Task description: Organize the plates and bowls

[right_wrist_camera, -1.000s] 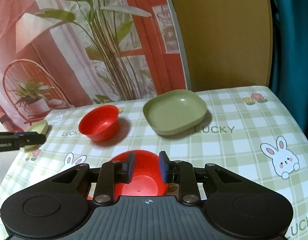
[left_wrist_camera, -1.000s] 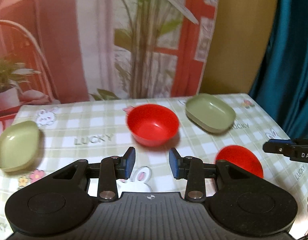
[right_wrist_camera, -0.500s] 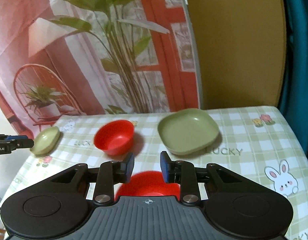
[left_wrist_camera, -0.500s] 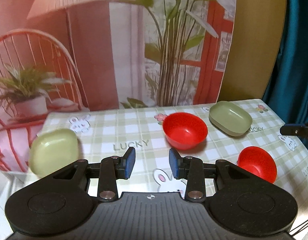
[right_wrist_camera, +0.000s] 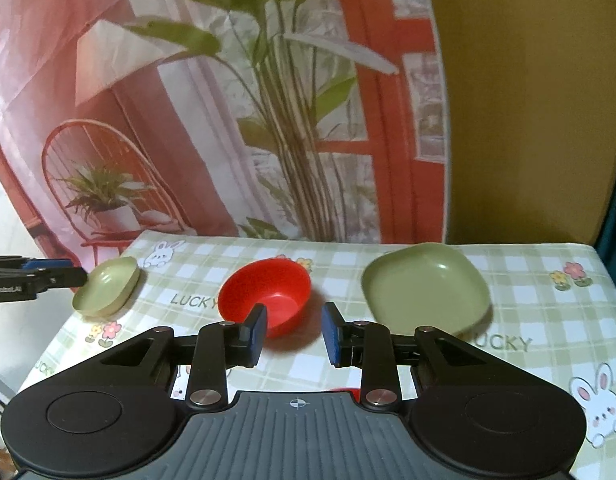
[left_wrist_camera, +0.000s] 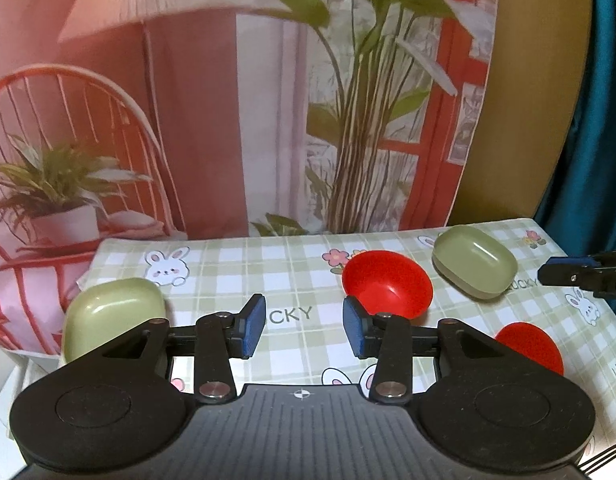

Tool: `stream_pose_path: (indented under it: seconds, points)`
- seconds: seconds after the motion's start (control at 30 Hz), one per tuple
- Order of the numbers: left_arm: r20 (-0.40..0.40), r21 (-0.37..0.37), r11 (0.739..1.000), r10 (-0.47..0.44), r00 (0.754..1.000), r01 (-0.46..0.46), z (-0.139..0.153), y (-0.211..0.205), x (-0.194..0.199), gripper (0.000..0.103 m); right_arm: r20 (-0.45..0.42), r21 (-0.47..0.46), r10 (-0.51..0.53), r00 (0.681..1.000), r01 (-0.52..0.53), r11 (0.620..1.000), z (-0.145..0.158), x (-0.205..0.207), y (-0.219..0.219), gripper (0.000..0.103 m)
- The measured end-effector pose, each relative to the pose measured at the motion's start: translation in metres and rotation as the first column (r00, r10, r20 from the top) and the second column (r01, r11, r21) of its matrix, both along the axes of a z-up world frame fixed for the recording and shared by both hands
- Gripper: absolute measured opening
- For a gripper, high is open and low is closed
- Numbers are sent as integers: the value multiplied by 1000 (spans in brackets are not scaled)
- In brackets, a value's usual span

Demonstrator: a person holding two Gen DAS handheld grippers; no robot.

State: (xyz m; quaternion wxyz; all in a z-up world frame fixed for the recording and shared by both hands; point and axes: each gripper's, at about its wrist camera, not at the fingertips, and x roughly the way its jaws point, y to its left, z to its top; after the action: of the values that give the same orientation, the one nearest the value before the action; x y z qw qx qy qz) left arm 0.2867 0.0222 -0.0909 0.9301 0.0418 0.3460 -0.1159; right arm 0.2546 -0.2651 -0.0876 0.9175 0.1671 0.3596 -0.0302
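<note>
A red bowl (left_wrist_camera: 387, 288) (right_wrist_camera: 265, 292) sits mid-table. A second red bowl (left_wrist_camera: 528, 346) lies near the front right, almost hidden under my right gripper in the right wrist view. A green plate (left_wrist_camera: 474, 266) (right_wrist_camera: 426, 286) sits at the back right. Another green plate (left_wrist_camera: 112, 318) (right_wrist_camera: 106, 286) sits at the left edge. My left gripper (left_wrist_camera: 304, 330) is open and empty, above the table's front. My right gripper (right_wrist_camera: 294, 334) is open and empty, just short of the middle red bowl.
The checked tablecloth (left_wrist_camera: 268, 268) covers a small table that ends close on the left and right. A printed backdrop (right_wrist_camera: 188, 120) hangs behind it. A teal curtain (left_wrist_camera: 596, 140) hangs at the right.
Both grippers have pulled back and risen, so the dishes look smaller and farther away. The front red bowl has slipped under my right gripper's body. The dishes have not moved.
</note>
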Motion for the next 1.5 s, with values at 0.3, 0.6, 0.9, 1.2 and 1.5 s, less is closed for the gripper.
stream_pose_path:
  seconds: [0.3,0.6,0.9,1.2,1.5]
  points:
    - [-29,5,1000,-5,1000,5,-31,-21,48,53,-65,32,15,998,-13,999,-34,49,-2,28]
    - [-115,-38,998,-45,992,41,-79,-46,99,53,-131,66,34,991,-26,998,-77,92,-3,28]
    - [-195,-117,993,-35,980,13,-116,-56,127,51,-183,98,57,982,-39,994,-109,116,-2,28]
    - [-203,-150,989,-32,979,1,-129,-61,134,23,-199,145,48,979,-19,989,-125,125,-5,23]
    - [-204,-159,987,-13,979,-20,-129,-62,128,12,-188,175,24,982,9,984,-122,122,-10,13]
